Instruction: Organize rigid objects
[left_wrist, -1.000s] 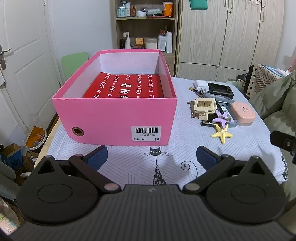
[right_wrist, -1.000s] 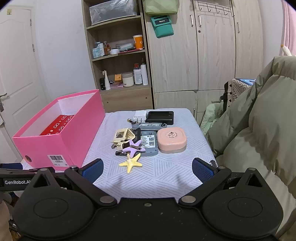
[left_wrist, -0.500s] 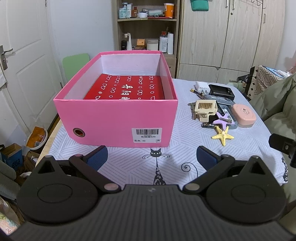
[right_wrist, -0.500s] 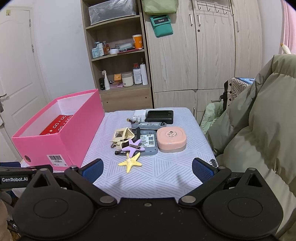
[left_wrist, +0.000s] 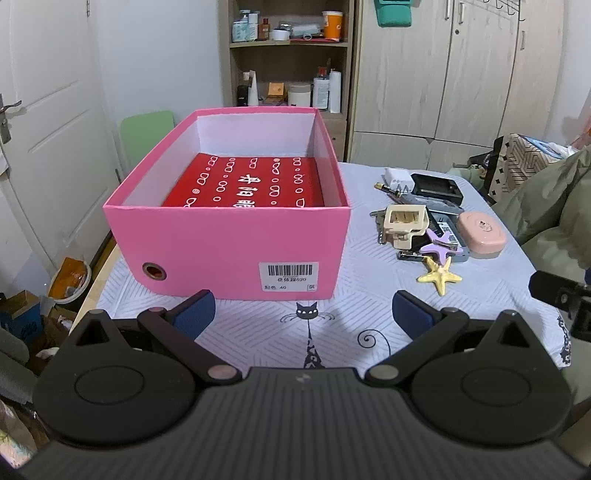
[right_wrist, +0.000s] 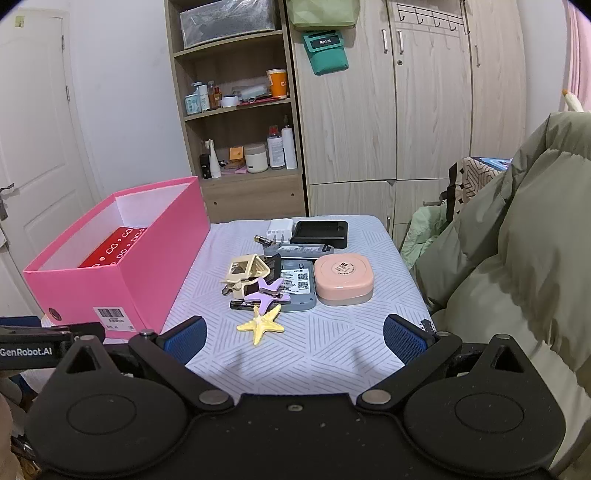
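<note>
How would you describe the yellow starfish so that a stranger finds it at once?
Start at the pink box, then look at the pile beside it. The yellow starfish lies alone at the pile's near edge, towards the grippers. The purple star sits on other items.

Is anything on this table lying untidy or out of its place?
Yes: small items lie heaped beside the pink cardboard box, not inside. The purple star clip rests on a grey device; the yellow starfish lies apart.

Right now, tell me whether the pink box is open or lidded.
Open. The pink box has no lid; its white inner walls and a red patterned item lying inside show from above.
</note>
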